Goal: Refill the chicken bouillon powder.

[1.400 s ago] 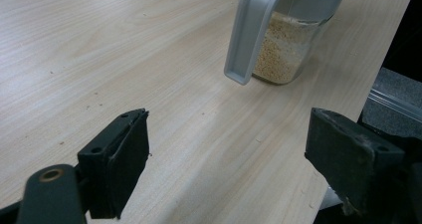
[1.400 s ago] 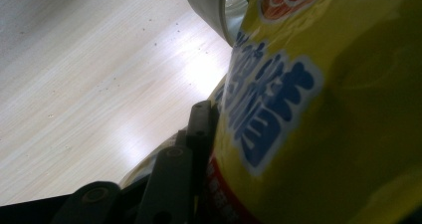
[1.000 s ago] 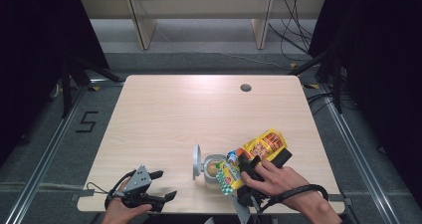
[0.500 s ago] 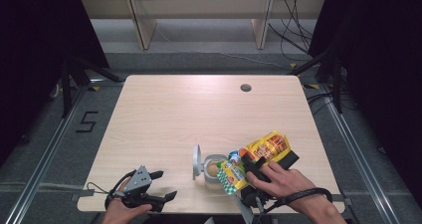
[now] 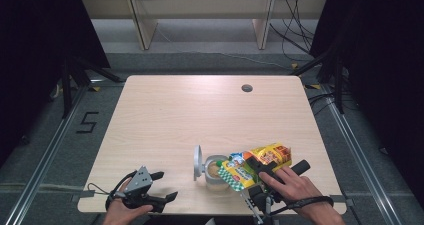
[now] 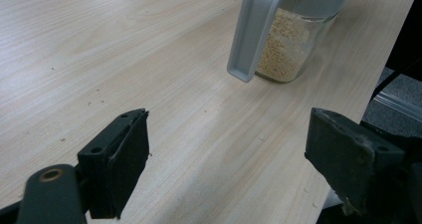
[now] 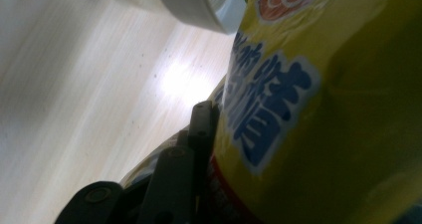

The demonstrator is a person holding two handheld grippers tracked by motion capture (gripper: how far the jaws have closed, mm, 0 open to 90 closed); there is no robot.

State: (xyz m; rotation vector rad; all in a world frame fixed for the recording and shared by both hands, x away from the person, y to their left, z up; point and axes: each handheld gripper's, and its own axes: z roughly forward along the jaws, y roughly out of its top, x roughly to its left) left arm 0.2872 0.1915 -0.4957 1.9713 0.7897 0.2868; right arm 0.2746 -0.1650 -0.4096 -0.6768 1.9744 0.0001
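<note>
Snack bag (image 5: pixel 260 161): 1, in right gripper (image 5: pixel 262 177) | jar (image 5: pixel 216 172): 1, lid open

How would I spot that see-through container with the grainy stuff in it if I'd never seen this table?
Start at the wooden table and go to its near edge, right of the middle. There stands a clear jar partly filled with pale grains, its grey lid flipped up on the left. The yellow bag held by the right gripper is tipped over it; the jar is the see-through thing there.
</note>
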